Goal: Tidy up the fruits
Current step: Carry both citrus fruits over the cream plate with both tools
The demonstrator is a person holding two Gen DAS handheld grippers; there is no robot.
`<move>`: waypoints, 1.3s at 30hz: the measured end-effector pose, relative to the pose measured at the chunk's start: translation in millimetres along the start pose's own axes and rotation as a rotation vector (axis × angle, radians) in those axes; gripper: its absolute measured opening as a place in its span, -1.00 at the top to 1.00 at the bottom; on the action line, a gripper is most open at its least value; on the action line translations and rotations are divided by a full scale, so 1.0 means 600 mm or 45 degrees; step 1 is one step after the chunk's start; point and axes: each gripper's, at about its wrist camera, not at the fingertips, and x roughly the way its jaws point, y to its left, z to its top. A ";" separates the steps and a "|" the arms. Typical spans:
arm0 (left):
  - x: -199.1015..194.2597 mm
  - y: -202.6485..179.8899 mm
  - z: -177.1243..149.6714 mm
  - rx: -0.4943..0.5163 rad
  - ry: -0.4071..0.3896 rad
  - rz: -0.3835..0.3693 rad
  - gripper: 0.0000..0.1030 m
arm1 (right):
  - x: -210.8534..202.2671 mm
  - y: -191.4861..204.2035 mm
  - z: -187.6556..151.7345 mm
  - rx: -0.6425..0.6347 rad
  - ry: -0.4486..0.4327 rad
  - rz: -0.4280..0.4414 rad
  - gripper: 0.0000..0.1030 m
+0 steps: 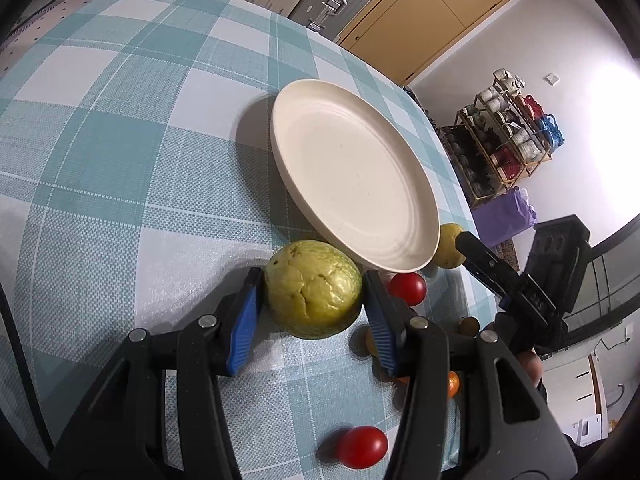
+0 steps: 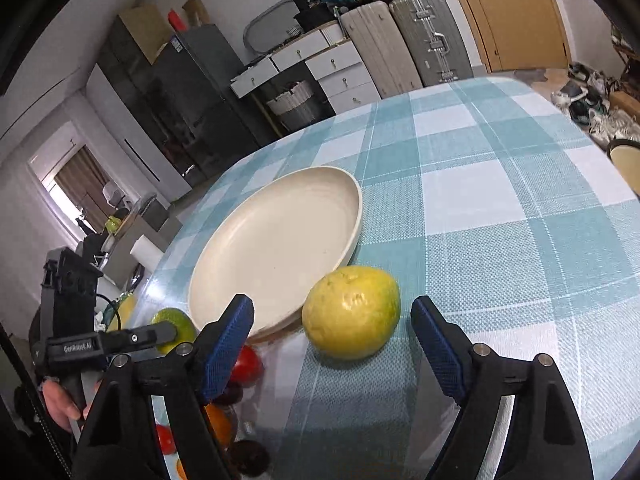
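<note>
Foreground, left wrist view: black jaws with blue ribbed pads of the left gripper are seen closed on a bumpy, cracked, yellow-green guava-like fruit, one pad pressed to each side of it.
Held fruit, position: it is gripped low over the teal-and-white checked tablecloth, just beside the near rim of the plate; contact with the cloth cannot be judged.
Plate: a round cream-white shallow plate is set on the cloth with nothing in it.
Right gripper: the black two-finger right gripper is held with its jaws spread wide; its blue pads are kept clear of a smooth round yellow citrus-like fruit, which is framed between them and ahead of the tips.
Yellow fruit, position: it is rested on the cloth, touching or almost touching the plate's edge.
Small fruits: a red cherry tomato is placed beside the left gripper's right finger, another red oval tomato lies nearer the camera, and a small orange fruit is partly hidden behind the finger.
Hand: fingers are wrapped around the left gripper's handle in the right wrist view.
Background: silver hard-shell suitcases are stood against a wooden door.
</note>
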 end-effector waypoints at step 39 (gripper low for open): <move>-0.074 -0.015 0.034 0.032 -0.137 -0.027 0.09 | -0.084 -0.020 0.028 0.187 -0.163 0.401 0.07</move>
